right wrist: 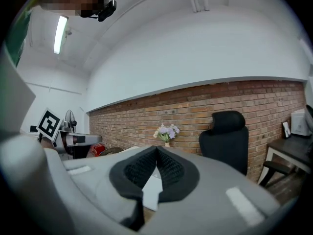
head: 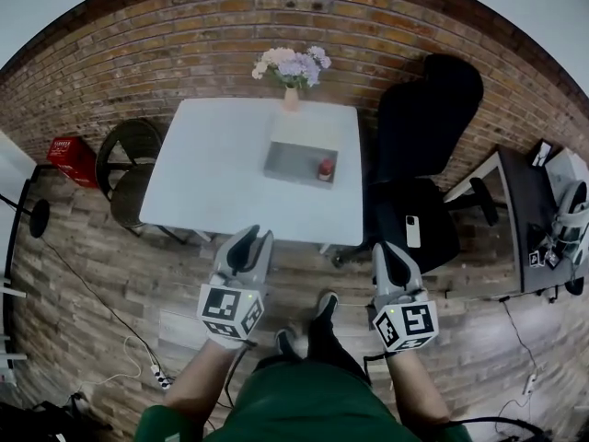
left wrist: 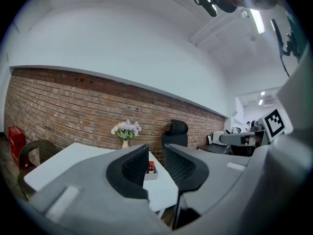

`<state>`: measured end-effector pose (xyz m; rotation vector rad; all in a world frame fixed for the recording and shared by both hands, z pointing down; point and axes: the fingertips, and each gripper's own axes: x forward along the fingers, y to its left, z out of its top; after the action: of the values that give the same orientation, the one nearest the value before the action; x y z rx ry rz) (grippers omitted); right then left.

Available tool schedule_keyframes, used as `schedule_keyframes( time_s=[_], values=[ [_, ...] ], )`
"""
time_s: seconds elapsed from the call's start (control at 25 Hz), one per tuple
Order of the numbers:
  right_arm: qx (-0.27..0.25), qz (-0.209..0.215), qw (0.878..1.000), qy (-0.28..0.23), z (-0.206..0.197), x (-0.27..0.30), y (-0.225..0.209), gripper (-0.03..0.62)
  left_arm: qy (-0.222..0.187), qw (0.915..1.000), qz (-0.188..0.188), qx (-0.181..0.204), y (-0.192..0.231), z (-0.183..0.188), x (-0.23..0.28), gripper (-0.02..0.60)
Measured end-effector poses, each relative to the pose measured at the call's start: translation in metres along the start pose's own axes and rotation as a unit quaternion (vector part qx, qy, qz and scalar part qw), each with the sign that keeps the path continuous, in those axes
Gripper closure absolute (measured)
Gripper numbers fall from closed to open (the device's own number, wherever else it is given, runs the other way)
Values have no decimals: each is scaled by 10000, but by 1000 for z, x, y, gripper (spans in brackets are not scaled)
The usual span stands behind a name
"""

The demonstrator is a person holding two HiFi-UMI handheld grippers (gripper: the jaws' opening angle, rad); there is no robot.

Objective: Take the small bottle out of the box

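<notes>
Holding the left gripper (head: pixel 256 238) (left wrist: pixel 155 153) out before the waist on a bare forearm (head: pixel 198 376), pointing it forward toward the table, showing its jaws parted with a clear gap and nothing clasped between them. Holding the right gripper (head: pixel 391 250) (right wrist: pixel 156 152) level with it on the other side, well apart from the first, pressing its jaws together at the tips, gripping nothing. Turning both marker cubes up toward the head camera, tilting both tools slightly inward. Standing on a plank floor (head: pixel 83 284), shoes (head: pixel 324 304) showing between the two tools. Hovering both tools short of the near edge of the white table (head: pixel 212 182), touching nothing on it. Looking past that edge to the grey box (head: pixel 293 166), lying open-topped on the right half of the tabletop, toward the far side. Finding the small bottle (head: pixel 325 168) (left wrist: pixel 151 167), red, standing upright inside the box at its right end, and appearing in the gap between the left tool's jaws in the left gripper view. Passing on to a vase of flowers (head: pixel 292 74) at the far table edge, just behind the box; a black office chair (head: pixel 428 127) right of the table, carrying a phone (head: pixel 413 231) on its seat; a wicker chair (head: pixel 129 159) at the left; ending at the brick wall (head: pixel 184 35).
</notes>
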<state>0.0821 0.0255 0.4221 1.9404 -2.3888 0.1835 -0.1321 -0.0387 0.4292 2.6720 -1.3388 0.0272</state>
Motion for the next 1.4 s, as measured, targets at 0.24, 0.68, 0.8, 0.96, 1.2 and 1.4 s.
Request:
schedule_keyframes(
  time_s=[0.24,0.68,0.8,0.96,1.2,1.4],
  values=[
    [101,276,9996,-39,3,49,-28,591,85,9995,277,131,11,6,41,480],
    [292,516,9982,34,4,123,-107,591,185,9972,591,430,6,5,143,480],
    [367,623,9973,101,0,136,-123,591,294,9963,654,477,2,1,163,480],
    [413,786,9960,127,-2,154,-133,591,477,9948,707,548,0,-7,180,480],
    [495,871,9946,272,-12,170,-140,591,809,9921,630,720,0,-30,205,480],
    [471,707,9956,382,-17,176,-145,591,1023,9901,443,849,11,-53,230,480]
  ],
)
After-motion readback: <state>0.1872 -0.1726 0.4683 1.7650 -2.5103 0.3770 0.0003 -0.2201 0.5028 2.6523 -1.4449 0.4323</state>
